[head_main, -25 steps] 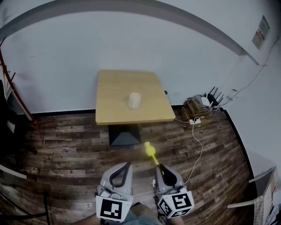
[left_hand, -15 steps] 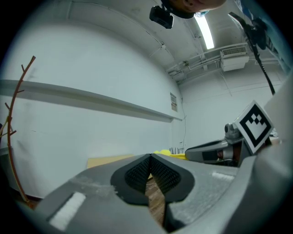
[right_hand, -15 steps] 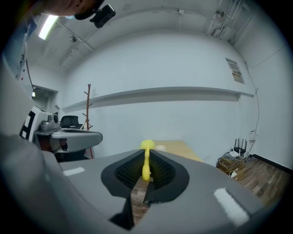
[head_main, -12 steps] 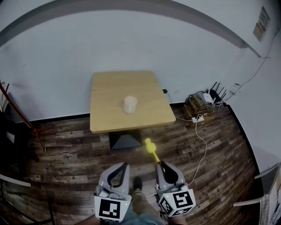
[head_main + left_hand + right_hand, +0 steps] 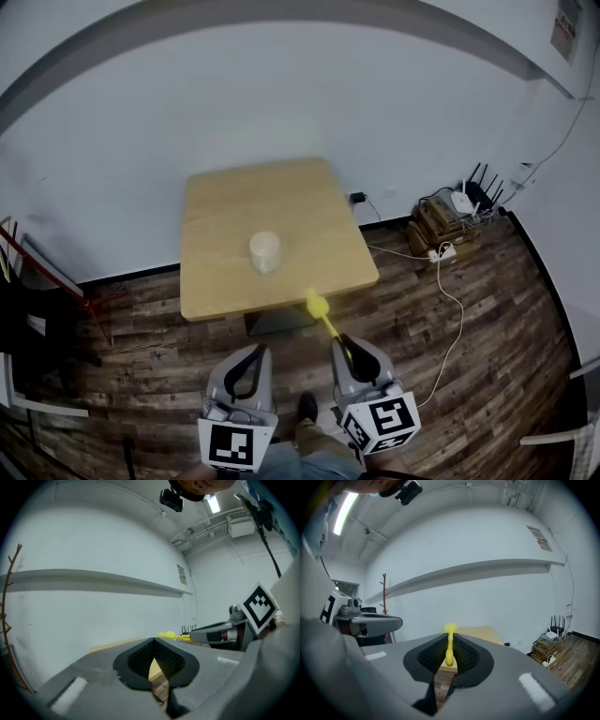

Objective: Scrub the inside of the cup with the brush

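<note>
Moved up on the wooden table (image 5: 216, 281) since a second ago: lower and larger in the head view now, with the yellow brush (image 5: 323, 317) carried forward until its head overlaps the near edge. Well short yet of the white cup (image 5: 265, 252), standing upright near the table's middle, a little toward the near side. Probably mouth up, though too small in this view to say for sure. Ahead of both grippers: almost straight in front of the left gripper (image 5: 253, 351), ahead and to the left of the right gripper (image 5: 340, 340). About equally far from the two, with the left lined up slightly better for steadying it. Long axis of the brush running forward out of the right jaws and canted left, so aimed close to the cup, just to its right. Right jaws clamped on the handle, pads pressed on either side, rounded head sticking out well beyond the tips, as read in the right gripper view. Left jaws closed together on nothing, with only a sliver of table edge and plank floor (image 5: 469, 356) showing through the notch behind the tips. Both held near level, side by side and apart. Judged next: close in further, open the left for the cup, then tip the brush downward into the mouth.
</note>
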Demonstrator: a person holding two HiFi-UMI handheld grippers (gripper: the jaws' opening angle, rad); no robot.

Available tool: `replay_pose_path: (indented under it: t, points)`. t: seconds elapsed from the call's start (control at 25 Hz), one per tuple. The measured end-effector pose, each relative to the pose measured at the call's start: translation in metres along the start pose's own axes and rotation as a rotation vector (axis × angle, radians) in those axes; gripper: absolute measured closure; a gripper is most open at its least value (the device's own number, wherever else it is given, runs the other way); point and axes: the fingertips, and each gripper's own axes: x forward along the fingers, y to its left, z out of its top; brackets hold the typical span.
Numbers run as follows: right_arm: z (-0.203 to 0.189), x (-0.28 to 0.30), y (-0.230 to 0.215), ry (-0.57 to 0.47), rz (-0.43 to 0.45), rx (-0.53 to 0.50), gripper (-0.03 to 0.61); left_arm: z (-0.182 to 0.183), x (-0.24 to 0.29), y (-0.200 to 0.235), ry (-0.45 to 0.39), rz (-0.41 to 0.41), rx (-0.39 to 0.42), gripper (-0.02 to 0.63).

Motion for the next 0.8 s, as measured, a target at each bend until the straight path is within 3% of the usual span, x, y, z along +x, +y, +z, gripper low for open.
replay_pose_path:
  t: [0.36, 0.8]
  points:
    - [0.014, 0.043, -0.059, -0.005, 0.073, 0.014, 0.538, 0.015, 0.066, -0.004, 0.017, 0.073, 0.03, 0.594]
    - [0.008, 0.102, -0.068, 0.034, 0.153, 0.032, 0.538, -0.003, 0.085, 0.035, 0.085, 0.182, 0.013, 0.594]
